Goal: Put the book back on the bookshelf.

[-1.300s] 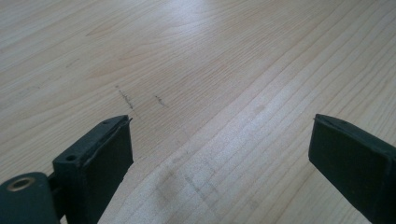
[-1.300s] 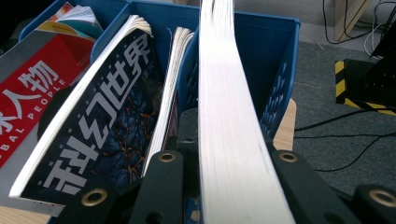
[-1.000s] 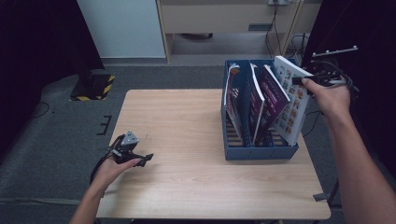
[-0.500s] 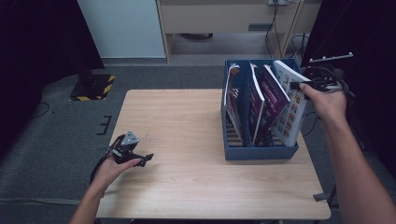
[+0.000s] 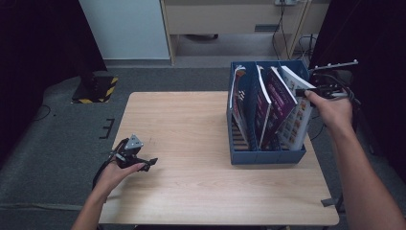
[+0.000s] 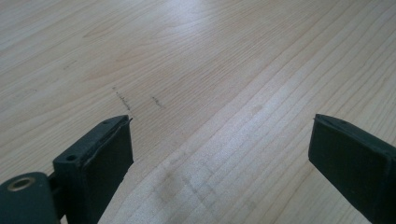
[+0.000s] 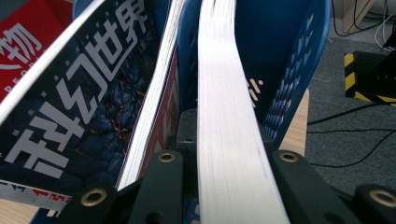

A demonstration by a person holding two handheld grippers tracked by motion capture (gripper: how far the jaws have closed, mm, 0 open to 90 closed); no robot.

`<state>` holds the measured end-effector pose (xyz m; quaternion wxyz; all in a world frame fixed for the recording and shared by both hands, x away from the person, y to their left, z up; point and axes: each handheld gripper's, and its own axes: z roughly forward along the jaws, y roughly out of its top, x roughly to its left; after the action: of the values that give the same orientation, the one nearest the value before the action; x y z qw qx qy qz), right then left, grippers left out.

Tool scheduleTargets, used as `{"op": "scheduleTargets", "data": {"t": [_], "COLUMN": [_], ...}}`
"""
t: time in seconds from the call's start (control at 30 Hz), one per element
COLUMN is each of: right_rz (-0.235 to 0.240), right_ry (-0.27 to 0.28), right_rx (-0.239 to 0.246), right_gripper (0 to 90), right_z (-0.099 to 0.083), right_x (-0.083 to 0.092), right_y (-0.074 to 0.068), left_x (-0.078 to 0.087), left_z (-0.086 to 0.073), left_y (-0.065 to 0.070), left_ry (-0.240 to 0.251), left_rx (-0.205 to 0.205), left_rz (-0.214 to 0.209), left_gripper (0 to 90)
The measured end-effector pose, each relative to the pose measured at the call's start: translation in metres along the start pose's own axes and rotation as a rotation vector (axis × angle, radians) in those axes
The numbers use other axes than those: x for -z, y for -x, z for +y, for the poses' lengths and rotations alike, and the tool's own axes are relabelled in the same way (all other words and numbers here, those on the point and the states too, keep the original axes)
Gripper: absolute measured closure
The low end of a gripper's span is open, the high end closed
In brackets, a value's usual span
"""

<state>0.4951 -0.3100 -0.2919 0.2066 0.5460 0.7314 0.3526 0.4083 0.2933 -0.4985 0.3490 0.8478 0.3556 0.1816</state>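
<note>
A blue file rack (image 5: 268, 155) stands on the right of the wooden table (image 5: 191, 124) and holds several magazines. My right gripper (image 5: 306, 91) is shut on the top edge of the rightmost, white-edged magazine (image 5: 299, 117), which leans in the rack's right compartment. In the right gripper view that magazine's page edge (image 7: 219, 70) runs up between the jaws of my right gripper (image 7: 224, 135), beside a dark-covered magazine (image 7: 84, 107) and the blue rack wall (image 7: 289, 79). My left gripper (image 5: 152, 162) rests low on the table's near left, open, with nothing but bare wood (image 6: 187, 56) between the jaws of the left gripper (image 6: 219, 154).
A white cabinet (image 5: 124, 28) and a wooden shelf unit (image 5: 230, 19) stand beyond the table's far edge. A black-and-yellow striped base (image 5: 93, 91) sits on the grey floor to the far left. Cables (image 5: 292, 28) lie behind the rack.
My right gripper has edged slightly left with the white-edged magazine still in it. The left hand has stayed put.
</note>
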Motion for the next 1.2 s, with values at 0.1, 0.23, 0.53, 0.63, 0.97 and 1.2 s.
{"op": "scheduleTargets", "data": {"t": [0.1, 0.23, 0.53, 0.63, 0.97, 1.2], "right_rz": [0.001, 0.002, 0.013, 0.016, 0.028, 0.03], "right_ry": [-0.008, -0.008, -0.035, -0.051, -0.085, -0.117], "right_rx": [0.006, 0.001, 0.005, 0.009, 0.02, 0.029], "right_gripper": [73.8, 73.8, 73.4, 73.3, 72.9, 72.3], "right_z": [-0.003, -0.005, -0.008, -0.01, -0.018, -0.022], "right_x": [-0.003, -0.003, -0.001, 0.0, 0.005, 0.008], "right_y": [-0.001, -0.001, -0.003, -0.003, -0.005, -0.005], "left_x": [0.0, 0.001, 0.001, 0.001, 0.0, 0.001], "left_z": [0.0, 0.0, 0.0, 0.001, 0.001, 0.001], "left_y": [0.0, -0.001, 0.0, 0.0, 0.001, 0.001], "left_ry": [0.002, 0.005, 0.004, 0.006, 0.002, 0.003], "left_rx": [0.001, 0.004, 0.001, 0.001, -0.002, -0.004], "left_rz": [0.0, 0.001, 0.001, 0.001, -0.001, 0.001], "left_gripper": [6.0, 6.0, 6.1, 6.1, 6.1, 6.1]}}
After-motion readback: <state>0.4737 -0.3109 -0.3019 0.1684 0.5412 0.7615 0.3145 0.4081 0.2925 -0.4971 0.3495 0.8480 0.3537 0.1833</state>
